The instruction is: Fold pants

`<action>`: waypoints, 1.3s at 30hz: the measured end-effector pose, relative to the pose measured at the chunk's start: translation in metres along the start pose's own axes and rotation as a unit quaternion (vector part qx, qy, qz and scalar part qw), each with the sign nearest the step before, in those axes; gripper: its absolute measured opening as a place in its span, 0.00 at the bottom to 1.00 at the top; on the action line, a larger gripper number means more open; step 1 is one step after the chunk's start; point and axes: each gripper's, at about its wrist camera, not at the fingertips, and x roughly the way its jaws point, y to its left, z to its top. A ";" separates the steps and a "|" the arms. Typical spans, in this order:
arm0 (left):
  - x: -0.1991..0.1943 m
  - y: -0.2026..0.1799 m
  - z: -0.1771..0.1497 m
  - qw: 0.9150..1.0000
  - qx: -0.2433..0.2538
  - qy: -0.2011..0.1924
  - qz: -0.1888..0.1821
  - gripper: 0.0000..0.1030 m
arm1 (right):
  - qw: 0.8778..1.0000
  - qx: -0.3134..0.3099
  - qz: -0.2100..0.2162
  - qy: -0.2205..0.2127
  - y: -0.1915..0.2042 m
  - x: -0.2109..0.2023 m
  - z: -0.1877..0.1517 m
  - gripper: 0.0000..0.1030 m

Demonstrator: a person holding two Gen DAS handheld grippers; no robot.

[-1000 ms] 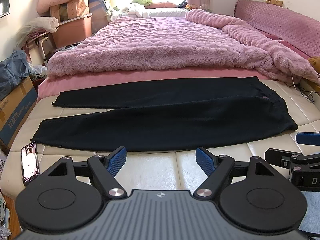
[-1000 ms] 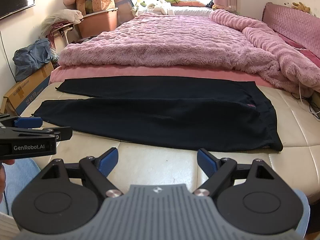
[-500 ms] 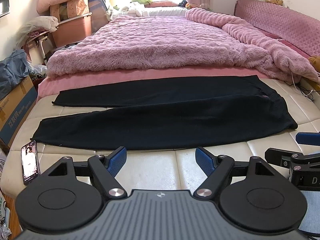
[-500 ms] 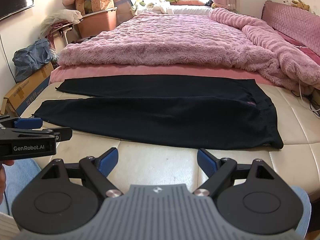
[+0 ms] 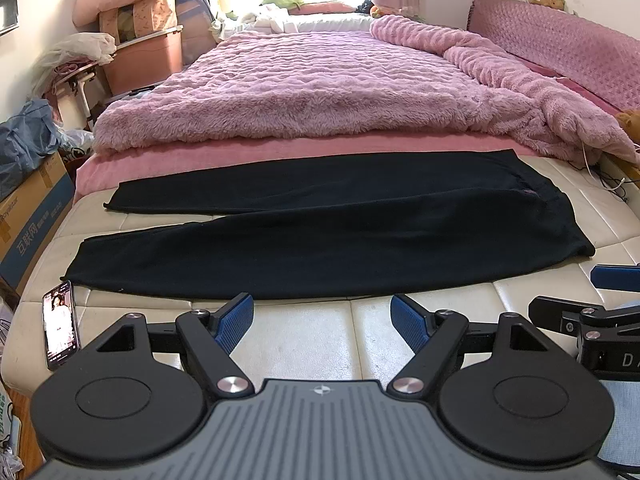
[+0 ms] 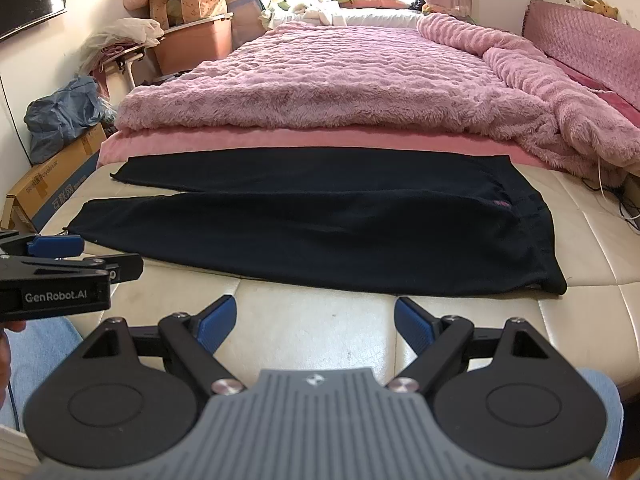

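Against the views from a second ago we find almost nothing changed: the black pants lie as before, flat on the cream mattress at the foot of the bed, legs leftward, waistband right, below the pink blanket. Our left gripper and right gripper hover short of the near hem as they did, jaws spread, holding nothing. We read "GenRobot.AI" on the left gripper's side; the cardboard box carries Chinese print. A phone lies left.
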 end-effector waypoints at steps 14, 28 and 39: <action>0.000 0.000 0.000 1.000 0.000 0.000 -0.001 0.88 | 1.000 0.000 0.000 0.001 0.000 0.000 0.000 0.80; 0.001 0.000 0.000 1.000 -0.001 0.001 -0.001 0.88 | 1.000 0.002 0.003 0.004 -0.001 0.003 -0.001 0.80; 0.001 0.000 0.000 1.000 -0.001 0.002 -0.003 0.88 | 1.000 0.002 0.005 0.006 0.000 0.002 -0.001 0.80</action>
